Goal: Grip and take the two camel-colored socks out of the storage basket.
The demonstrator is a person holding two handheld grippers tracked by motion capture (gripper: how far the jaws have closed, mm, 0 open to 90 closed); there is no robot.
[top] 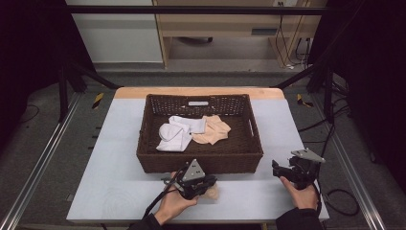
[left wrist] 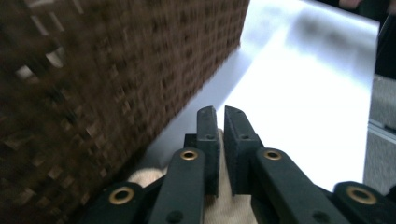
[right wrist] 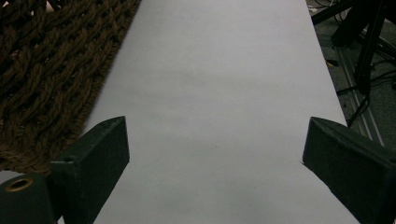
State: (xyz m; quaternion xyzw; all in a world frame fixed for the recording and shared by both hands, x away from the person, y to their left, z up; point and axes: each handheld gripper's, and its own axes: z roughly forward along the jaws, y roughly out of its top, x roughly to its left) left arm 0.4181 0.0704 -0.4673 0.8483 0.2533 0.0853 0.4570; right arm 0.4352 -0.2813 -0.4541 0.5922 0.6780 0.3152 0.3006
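A dark woven basket (top: 198, 162) stands in the middle of the pale table (top: 110, 187). Inside it lie white socks (top: 176, 132) and a beige sock (top: 213, 129). Just in front of the basket's near wall, my left gripper (top: 207, 184) sits low over the table, with a beige sock (top: 211, 193) under its tips. In the left gripper view the jaws (left wrist: 220, 115) stand almost together, with that beige sock (left wrist: 225, 198) pinched between them and the basket wall (left wrist: 93, 93) close on the left. My right gripper (top: 277, 169) rests at the table's right, jaws wide apart (right wrist: 215, 140) over bare table.
The basket's corner (right wrist: 42, 70) shows left of the right gripper's jaws. Black frame legs and cables (top: 330, 96) stand past the table's right edge. A metal rail (top: 43, 158) runs along the floor at the left.
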